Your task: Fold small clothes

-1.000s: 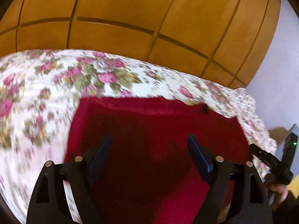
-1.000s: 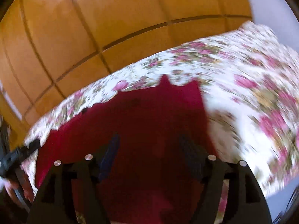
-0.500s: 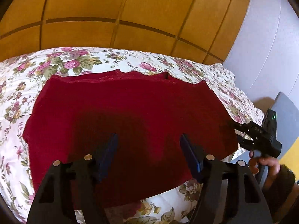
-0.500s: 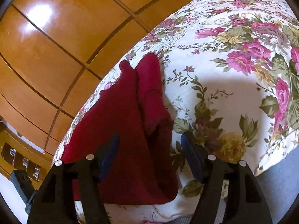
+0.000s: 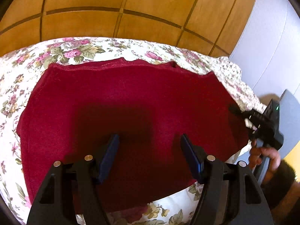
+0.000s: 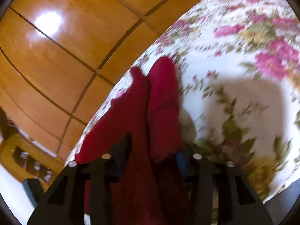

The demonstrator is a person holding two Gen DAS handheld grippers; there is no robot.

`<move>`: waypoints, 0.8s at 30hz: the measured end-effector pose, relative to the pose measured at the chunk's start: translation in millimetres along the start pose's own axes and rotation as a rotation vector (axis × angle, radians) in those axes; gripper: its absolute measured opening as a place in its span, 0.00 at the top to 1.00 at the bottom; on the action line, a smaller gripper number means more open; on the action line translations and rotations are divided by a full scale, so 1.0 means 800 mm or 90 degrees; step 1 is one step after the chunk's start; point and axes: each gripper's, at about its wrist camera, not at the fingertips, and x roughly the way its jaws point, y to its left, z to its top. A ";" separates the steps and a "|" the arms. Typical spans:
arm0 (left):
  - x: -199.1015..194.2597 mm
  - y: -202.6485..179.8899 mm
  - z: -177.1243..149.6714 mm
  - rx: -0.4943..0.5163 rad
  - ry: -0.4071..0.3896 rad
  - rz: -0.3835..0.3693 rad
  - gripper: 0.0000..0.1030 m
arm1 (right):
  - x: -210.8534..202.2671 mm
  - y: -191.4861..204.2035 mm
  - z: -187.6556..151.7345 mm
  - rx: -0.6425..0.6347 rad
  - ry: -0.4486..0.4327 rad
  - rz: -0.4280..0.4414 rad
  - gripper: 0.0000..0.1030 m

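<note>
My left gripper hovers jaws apart over the red cloth — spread flat on the floral sheet. My right gripper straddles its edge, jaws apart — blurred.

Floral bedspread over bed — glossy wooden panelled wall behind; grey wall at right.

bedroom: floral bedsheet, wooden wardrobe panels
</note>
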 end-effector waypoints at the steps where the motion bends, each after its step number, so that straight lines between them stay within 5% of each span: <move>1: -0.001 0.002 0.002 -0.010 -0.001 -0.006 0.35 | 0.001 0.000 0.000 -0.008 0.003 -0.002 0.63; 5: -0.006 0.006 0.010 -0.028 -0.003 -0.009 0.35 | 0.003 -0.002 0.005 0.014 0.015 -0.005 0.72; 13: -0.039 0.045 0.035 -0.057 -0.051 0.074 0.21 | -0.011 0.039 0.031 0.083 0.031 -0.010 0.75; 24: -0.089 0.166 0.039 -0.228 -0.092 0.183 0.16 | -0.017 0.197 0.054 -0.003 0.016 0.004 0.76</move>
